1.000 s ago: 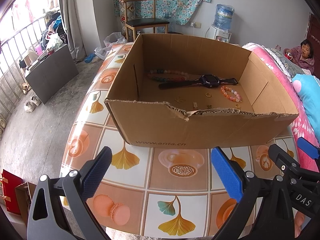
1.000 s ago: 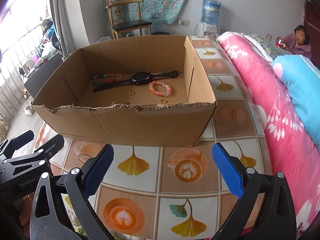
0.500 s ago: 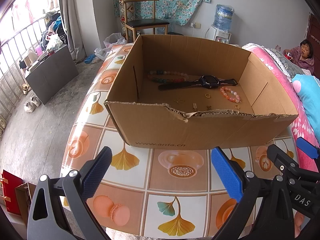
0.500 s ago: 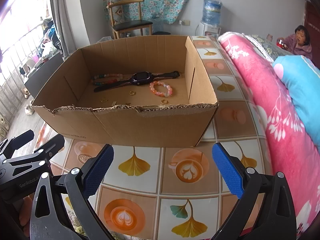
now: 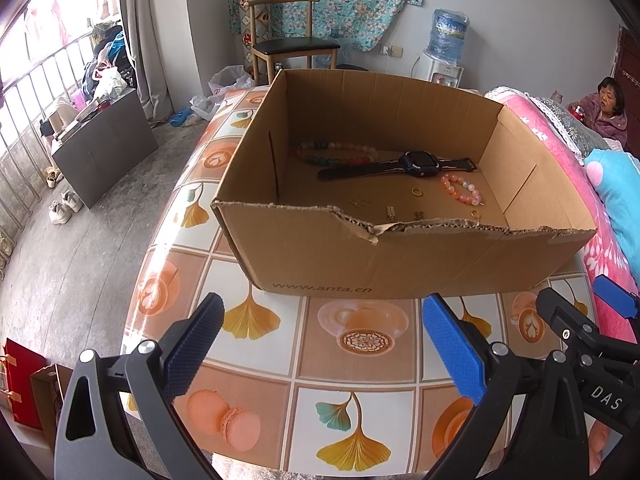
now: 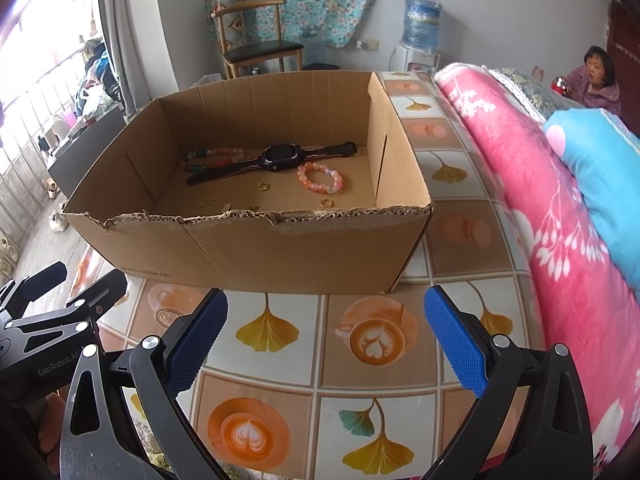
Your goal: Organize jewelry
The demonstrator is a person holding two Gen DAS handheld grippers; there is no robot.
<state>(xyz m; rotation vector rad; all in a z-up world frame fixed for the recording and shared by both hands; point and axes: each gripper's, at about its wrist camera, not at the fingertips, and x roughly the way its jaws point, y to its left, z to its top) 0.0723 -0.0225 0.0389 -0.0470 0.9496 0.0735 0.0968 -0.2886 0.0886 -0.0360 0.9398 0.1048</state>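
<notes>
Cardboard box (image 5: pixel 400 256) serves as the landmark: open-topped, near rim torn and ragged, standing on a table (image 5: pixel 360 364) covered in a tile-print cloth of ginkgo leaves and coffee cups.

Contents on the box floor:
- 1 dark wristwatch (image 5: pixel 416 162), strap laid flat, lying across the middle toward the far wall.
- 1 multicoloured bead strand (image 5: pixel 336 152), beyond the watch strap, toward the far left corner.
- 1 pink bead bracelet (image 5: pixel 460 188), on the near side of the watch, toward the right wall.
- 1 gold ring (image 5: pixel 417 191), just left of the pink bracelet.
- Several small gold pieces (image 5: pixel 394 212) close behind the near wall; their type cannot be determined.

Left gripper (image 5: pixel 316 344): jaws spread wide, nothing between the blue pads, positioned over the cloth in front of the box's near wall, clear of it.

Right gripper (image 6: pixel 324 340): jaws likewise wide and empty, in front of the near wall, toward the box's right corner.

Pink floral blanket (image 6: pixel 540 208) lies right of the box.
</notes>
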